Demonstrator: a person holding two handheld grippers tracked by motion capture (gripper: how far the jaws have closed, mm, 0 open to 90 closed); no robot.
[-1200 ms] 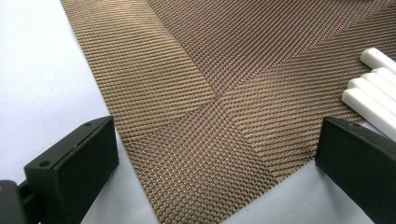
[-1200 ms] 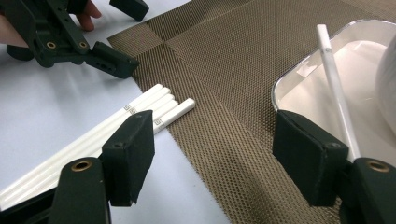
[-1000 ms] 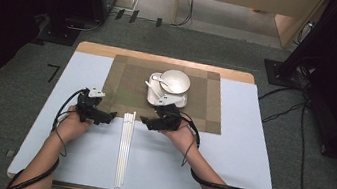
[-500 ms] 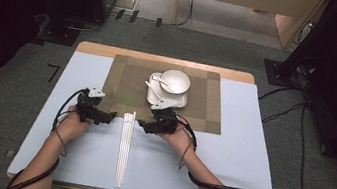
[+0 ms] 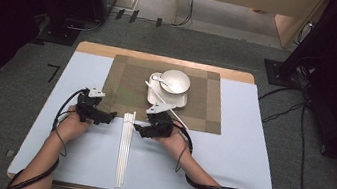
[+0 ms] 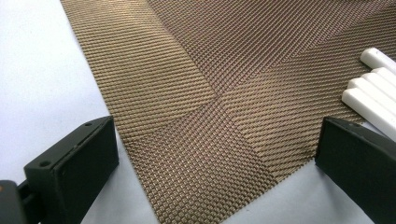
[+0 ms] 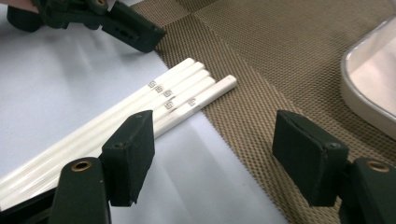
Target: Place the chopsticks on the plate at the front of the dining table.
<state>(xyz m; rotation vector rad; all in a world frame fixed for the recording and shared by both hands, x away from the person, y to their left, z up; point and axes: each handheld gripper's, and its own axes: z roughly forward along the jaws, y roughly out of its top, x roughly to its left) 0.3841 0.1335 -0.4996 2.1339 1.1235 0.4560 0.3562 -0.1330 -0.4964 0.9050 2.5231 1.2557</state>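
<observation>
Right gripper view has my right gripper (image 7: 215, 154) low over the table, jaws wide apart with nothing between them; the white chopsticks (image 7: 177, 100) lie just past its left jaw, toward ten o'clock, tips on the edge of the woven placemat (image 7: 289, 60). My left gripper (image 6: 210, 158) is also gaping and empty, the chopstick ends at its two o'clock. I judge this the approach to picking up the chopsticks; next I need to shift the right jaws over the bundle and close. In the high view, at twelve o'clock, a square plate (image 5: 154, 96) carries a bowl (image 5: 175, 81) holding a spoon (image 5: 161, 80).
</observation>
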